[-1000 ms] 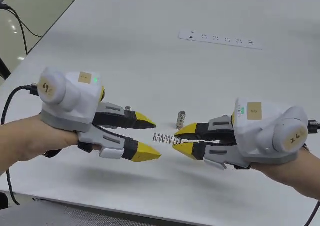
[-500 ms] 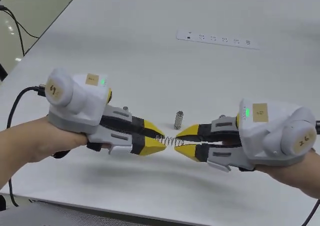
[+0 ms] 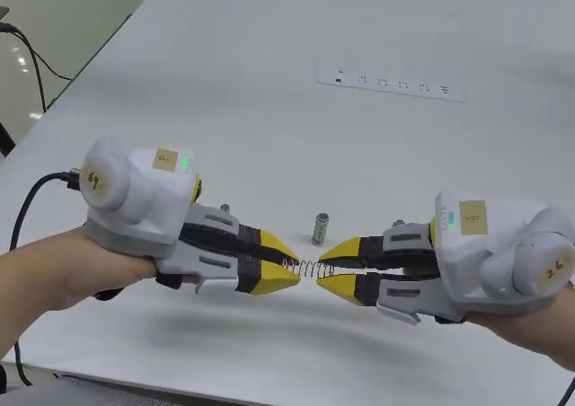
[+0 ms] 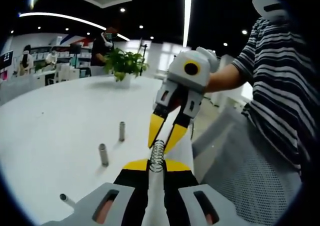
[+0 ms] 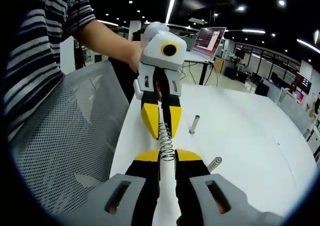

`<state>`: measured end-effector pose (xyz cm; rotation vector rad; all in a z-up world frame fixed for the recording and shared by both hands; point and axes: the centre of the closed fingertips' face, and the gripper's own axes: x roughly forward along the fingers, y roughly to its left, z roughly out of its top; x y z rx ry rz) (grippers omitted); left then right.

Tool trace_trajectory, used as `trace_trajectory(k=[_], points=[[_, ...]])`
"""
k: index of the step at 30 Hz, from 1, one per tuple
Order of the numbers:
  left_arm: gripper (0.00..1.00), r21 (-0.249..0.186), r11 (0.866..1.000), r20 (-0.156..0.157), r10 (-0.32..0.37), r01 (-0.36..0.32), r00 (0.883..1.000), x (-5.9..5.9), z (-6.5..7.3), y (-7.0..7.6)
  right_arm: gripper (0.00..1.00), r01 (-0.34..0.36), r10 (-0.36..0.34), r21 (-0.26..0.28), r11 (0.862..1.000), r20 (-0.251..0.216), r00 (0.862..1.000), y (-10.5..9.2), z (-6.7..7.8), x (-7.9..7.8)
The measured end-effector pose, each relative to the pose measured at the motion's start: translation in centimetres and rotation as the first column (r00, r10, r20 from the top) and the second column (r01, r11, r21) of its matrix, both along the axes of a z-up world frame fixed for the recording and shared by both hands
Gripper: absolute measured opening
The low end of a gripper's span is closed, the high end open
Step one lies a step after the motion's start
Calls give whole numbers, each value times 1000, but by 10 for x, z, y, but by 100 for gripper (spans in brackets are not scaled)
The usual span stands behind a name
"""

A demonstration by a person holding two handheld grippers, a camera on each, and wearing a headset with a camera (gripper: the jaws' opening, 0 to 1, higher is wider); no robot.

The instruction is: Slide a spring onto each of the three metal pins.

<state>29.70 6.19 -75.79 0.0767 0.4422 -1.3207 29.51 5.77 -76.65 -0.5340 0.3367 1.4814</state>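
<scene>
Two grippers meet tip to tip low over the white desk (image 3: 269,83), with one spring (image 3: 308,267) held level between them. The left gripper (image 3: 296,269) has its yellow jaws pressed together on one end of the coil. In the left gripper view that end sits right between its tips, and the rest runs straight ahead to the other gripper. The right gripper (image 3: 320,269) grips the opposite end, its jaws standing in a narrow V that pinches the last turns. The spring hangs clear of the desk, carried by the two sets of tips. Just beyond the meeting point, on the far side of both grippers, stands the middle pin (image 3: 320,229), upright and wearing a coil of its own. A second pin (image 3: 225,208) peeks up behind the left gripper's body, close against it. A third pin (image 3: 398,224) shows just behind the right gripper's jaws. Both look bare, though they are small. Well ahead of both grippers a white power strip (image 3: 391,83) lies flat on the desk.
</scene>
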Motion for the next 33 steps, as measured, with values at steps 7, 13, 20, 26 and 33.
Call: trace_trajectory(k=[7,13,20,26,33], points=[[2,0,1000,-7,-23,23,1000,-4,2,-1,8,4,-4,7,1000,-19,1000,-2,1,-3],[2,-3,1000,-9,-25,25,1000,-2,4,0,10,29,-30,-4,1000,-54,998,-12,-5,-1],[2,0,999,-15,-43,43,999,-5,4,-1,11,37,-35,31,999,-83,996,-7,1,-3],[2,2,999,-18,-45,45,999,-6,4,-2,7,31,-28,31,999,-107,994,-6,1,-6],[2,3,1000,-13,-28,29,1000,-4,3,0,7,21,-18,33,999,-72,997,-4,10,-4]])
